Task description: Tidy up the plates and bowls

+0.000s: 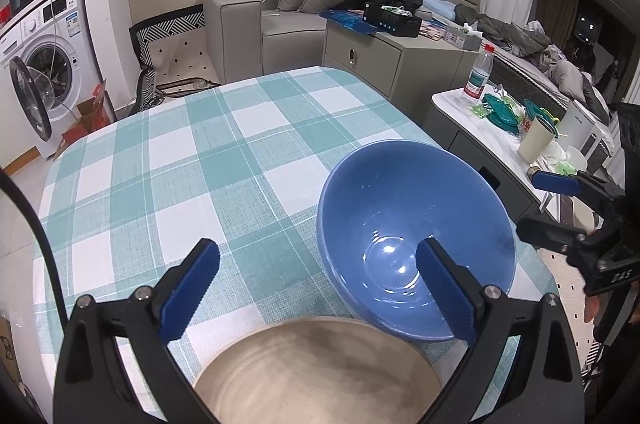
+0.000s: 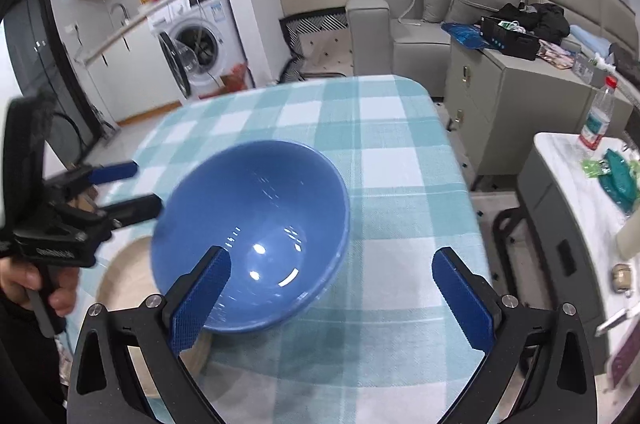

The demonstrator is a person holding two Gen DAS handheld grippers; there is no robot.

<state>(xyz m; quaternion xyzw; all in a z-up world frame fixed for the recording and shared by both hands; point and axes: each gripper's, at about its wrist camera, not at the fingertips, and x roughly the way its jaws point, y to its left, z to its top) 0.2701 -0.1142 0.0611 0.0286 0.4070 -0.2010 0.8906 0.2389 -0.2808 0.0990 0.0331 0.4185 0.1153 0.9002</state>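
A blue bowl [image 1: 416,224] sits tilted on the checked tablecloth [image 1: 168,184], its near rim resting on a beige dish [image 1: 316,376] at the table's front edge. My left gripper [image 1: 316,260] is open above the beige dish, and its right finger [image 1: 444,284] overlaps the bowl's inside without pressing. In the right wrist view the blue bowl [image 2: 256,224] lies left of centre and the beige dish [image 2: 124,284] is partly under it. My right gripper [image 2: 332,260] is open, its left finger [image 2: 204,296] over the bowl's near rim. Each gripper shows in the other view, at the right [image 1: 526,202] and at the left [image 2: 148,184].
A white side counter [image 1: 452,100] to the table's right holds a water bottle [image 1: 478,72], teal lids, a cup and a kettle. A grey cabinet [image 1: 360,56], a sofa and a washing machine [image 1: 44,56] stand beyond. A person's hand [image 2: 24,284] holds the left gripper's handle.
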